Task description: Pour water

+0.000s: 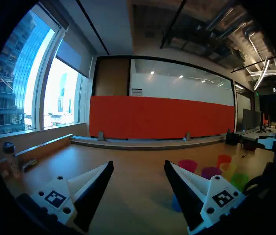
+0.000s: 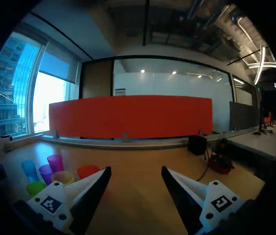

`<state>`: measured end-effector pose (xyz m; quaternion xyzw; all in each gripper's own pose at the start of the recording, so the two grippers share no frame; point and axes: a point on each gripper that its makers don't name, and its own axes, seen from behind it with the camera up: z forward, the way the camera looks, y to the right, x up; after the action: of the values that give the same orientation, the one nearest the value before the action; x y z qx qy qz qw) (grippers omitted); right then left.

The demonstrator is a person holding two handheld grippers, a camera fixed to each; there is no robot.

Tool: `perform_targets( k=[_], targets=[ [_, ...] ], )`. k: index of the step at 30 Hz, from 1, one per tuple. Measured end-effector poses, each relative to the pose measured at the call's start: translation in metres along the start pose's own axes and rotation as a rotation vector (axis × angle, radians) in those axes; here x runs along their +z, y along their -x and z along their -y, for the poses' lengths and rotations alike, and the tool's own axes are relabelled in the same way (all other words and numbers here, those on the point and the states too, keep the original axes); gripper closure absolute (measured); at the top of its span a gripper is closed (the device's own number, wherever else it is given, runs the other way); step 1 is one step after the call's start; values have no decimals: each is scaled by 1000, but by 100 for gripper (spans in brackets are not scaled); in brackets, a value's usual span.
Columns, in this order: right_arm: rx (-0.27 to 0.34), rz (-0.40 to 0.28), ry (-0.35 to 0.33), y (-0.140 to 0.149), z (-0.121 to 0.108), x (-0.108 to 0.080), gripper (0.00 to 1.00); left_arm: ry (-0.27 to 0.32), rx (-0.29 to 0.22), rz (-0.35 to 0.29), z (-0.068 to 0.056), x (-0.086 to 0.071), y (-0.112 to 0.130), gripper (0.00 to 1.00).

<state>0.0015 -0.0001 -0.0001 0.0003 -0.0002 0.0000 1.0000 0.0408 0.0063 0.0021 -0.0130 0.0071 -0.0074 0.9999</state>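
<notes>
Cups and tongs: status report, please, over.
Left tongs open, empty. Right tongs open, empty. Coloured cups clustered on table, untouched. Black box sits far off.

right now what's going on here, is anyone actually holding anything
Nothing is held yet. A person has two grippers over a wooden table. The left gripper and right gripper both have their jaws open and empty. A cluster of coloured cups stands on the table between them, and what looks like a capped bottle sits off near the window. No pouring has begun.
</notes>
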Motion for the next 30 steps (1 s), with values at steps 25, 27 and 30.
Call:
perform_targets(
  k=[25, 27, 30],
  targets=[
    [-14, 24, -62, -139, 9, 18, 1, 48, 61, -14, 4, 26, -167, 4],
    [-21, 17, -65, -149, 11, 19, 1, 46, 63, -14, 5, 28, -177, 4],
    [-32, 7, -73, -163, 15, 21, 1, 54, 57, -16, 4, 32, -191, 4]
  ],
)
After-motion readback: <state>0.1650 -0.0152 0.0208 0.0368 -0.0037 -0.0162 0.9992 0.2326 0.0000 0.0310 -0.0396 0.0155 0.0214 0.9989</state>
